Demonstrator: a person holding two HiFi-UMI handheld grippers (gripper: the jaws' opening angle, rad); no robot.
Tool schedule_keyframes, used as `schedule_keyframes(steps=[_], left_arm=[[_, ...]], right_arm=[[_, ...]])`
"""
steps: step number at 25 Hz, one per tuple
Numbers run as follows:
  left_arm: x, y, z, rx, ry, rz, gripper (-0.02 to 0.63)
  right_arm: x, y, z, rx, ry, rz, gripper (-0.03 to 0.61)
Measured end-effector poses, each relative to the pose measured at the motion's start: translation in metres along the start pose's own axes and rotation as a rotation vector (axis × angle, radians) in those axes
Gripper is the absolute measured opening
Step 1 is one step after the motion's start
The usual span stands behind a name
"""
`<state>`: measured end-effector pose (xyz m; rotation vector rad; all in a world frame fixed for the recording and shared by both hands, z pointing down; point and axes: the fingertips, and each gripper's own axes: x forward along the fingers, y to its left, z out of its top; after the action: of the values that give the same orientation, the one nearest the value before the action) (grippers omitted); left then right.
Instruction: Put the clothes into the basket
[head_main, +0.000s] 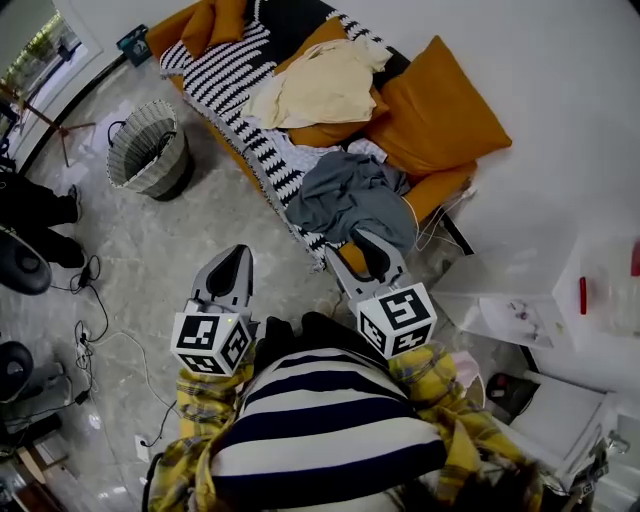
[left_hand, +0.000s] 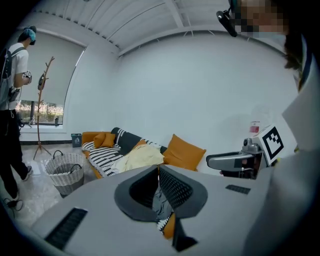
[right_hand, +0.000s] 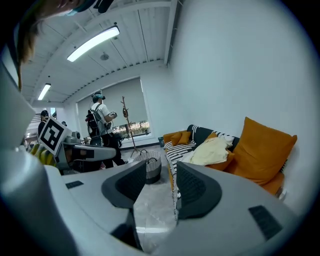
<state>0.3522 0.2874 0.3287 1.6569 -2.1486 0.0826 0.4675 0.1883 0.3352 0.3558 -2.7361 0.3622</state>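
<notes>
My left gripper (head_main: 233, 262) sits pinched shut on nothing, close to my chest; my right gripper (head_main: 373, 252) has its jaws parted and empty, aimed at the grey garment (head_main: 352, 195) just ahead on the near end of the sofa (head_main: 170, 38), probably my first pick; beyond it lies the cream garment (head_main: 322, 85); the woven basket (head_main: 148, 152) stands on the floor, far left, well apart from both.

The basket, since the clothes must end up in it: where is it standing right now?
In the head view the basket stands on the floor at upper left, just left of the sofa's striped end.
</notes>
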Motion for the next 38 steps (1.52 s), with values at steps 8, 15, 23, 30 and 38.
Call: schedule_keyframes(steps=[8, 15, 23, 30, 38], left_arm=[[0.055, -0.013, 0.01, 0.002, -0.008, -0.053, 0.02], [0.093, -0.033, 0.009, 0.009, 0.045, -0.138, 0.02], [0.145, -0.029, 0.002, 0.027, 0.116, -0.242, 0.02], [0.211, -0.024, 0.005, 0.12, 0.185, -0.407, 0.02], [0.277, 0.004, -0.029, 0.192, 0.337, -0.596, 0.02]], right_arm=[[0.016, -0.045, -0.002, 0.014, 0.012, 0.002, 0.204], [0.013, -0.084, -0.014, 0.074, 0.027, -0.076, 0.206], [0.019, -0.129, -0.046, 0.168, 0.082, -0.229, 0.227], [0.041, -0.174, -0.056, 0.251, 0.09, -0.393, 0.227], [0.071, -0.2, -0.087, 0.345, 0.188, -0.566, 0.227]])
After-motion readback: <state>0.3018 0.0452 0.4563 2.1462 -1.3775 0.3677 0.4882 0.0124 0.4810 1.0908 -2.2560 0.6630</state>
